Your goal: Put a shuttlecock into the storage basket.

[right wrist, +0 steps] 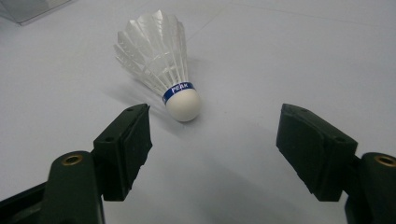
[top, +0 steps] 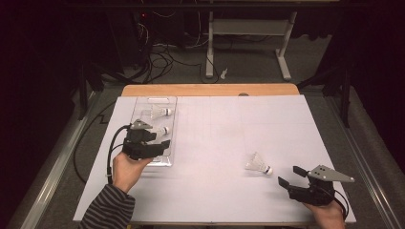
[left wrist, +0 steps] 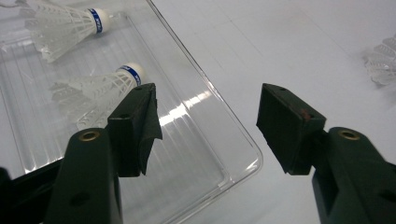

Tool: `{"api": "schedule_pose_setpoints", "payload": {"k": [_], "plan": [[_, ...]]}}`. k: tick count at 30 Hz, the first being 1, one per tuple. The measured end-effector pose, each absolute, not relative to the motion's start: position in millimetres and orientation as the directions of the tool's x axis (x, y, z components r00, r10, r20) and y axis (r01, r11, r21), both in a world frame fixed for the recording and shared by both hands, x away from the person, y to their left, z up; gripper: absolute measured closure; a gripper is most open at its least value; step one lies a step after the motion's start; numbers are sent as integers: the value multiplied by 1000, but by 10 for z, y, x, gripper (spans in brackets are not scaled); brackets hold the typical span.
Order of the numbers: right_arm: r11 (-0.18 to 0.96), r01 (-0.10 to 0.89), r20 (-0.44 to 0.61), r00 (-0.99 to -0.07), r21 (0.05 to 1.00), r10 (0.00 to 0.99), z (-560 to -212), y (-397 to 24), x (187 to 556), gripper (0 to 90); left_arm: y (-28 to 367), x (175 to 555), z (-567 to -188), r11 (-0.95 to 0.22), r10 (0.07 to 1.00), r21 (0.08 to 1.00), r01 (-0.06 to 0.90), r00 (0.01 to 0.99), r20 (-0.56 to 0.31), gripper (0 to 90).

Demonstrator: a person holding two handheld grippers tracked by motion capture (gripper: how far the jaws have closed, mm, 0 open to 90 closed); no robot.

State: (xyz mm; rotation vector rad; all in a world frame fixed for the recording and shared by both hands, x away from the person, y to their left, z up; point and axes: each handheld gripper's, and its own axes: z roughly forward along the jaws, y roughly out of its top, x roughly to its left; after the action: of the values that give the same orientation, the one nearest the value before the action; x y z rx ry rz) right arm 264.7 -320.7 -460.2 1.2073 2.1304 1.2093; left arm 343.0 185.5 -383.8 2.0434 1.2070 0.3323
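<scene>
High view: left hand-held gripper over near end of clear tray at left, holding two shuttlecocks; loose shuttlecock on white surface, near right.
Left gripper view: jaws apart, empty.
Right gripper view: right hand-held gripper jaws apart, shuttlecock just beyond.

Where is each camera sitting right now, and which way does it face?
High view: above the person's side, looking forward and down on the table; both hands show, left gripper and right gripper.
Left gripper view: along its open jaws at the clear tray holding two shuttlecocks.
Right gripper view: along its open jaws at the loose shuttlecock.
Shared: that shuttlecock appears in the high view too.
</scene>
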Motion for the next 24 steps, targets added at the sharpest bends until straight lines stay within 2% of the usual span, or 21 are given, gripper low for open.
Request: {"api": "schedule_pose_setpoints", "payload": {"k": [24], "plan": [[249, 484, 65, -543, 839, 837, -4602, -3207, 2649, 268, 1922, 3229, -3943, -255, 832, 733, 631, 529, -165, 395]]}}
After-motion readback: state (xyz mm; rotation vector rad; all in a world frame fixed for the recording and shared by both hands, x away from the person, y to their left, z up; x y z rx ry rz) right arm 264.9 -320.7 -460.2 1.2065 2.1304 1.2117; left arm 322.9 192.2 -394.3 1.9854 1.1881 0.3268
